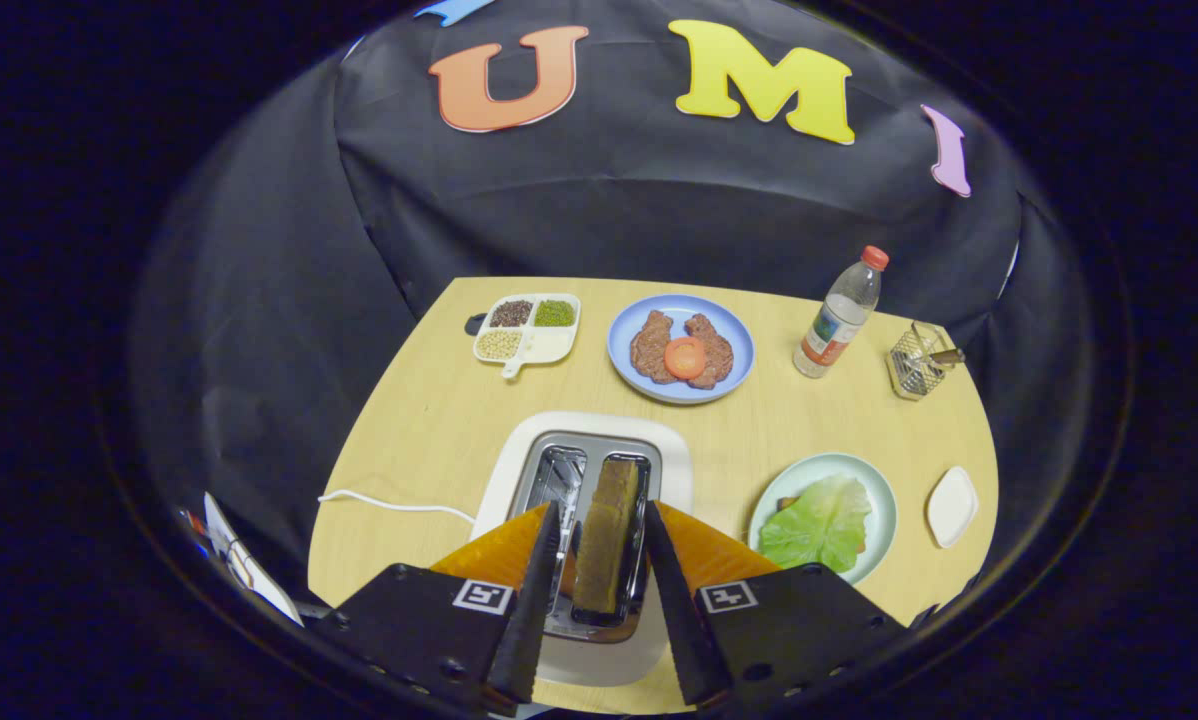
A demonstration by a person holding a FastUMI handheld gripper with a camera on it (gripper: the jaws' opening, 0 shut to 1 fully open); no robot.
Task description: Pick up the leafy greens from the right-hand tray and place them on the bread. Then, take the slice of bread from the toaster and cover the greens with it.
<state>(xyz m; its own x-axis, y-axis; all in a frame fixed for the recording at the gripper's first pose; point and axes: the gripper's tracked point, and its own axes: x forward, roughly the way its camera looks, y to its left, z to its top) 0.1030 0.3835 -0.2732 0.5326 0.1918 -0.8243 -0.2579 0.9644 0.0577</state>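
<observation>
Brown crust is what sits between my fingers: my gripper [604,555] hangs over the toaster [584,470] with its fingers spread, one on each side of the bread slice [607,540] standing in the right-hand slot. I see a gap on both sides, so I judge nothing is gripped yet. The left slot beside it shows bare metal.

To the right of the toaster, the pale green plate [884,500] carries the leafy greens [821,520], and something brownish peeks out under the leaf, which I take for the bottom bread. So the first half of the job looks done; lifting this slice and laying it over the greens is what remains.

Room is fair. The slot walls are tight, so I should pull straight up. Between toaster and plate the wooden table [429,420] is bare. A small white dish [951,507] lies just beyond the plate near the table edge. The blue plate of meat [681,348], bottle [842,315] and divided tray [527,328] stand well apart, farther back.
</observation>
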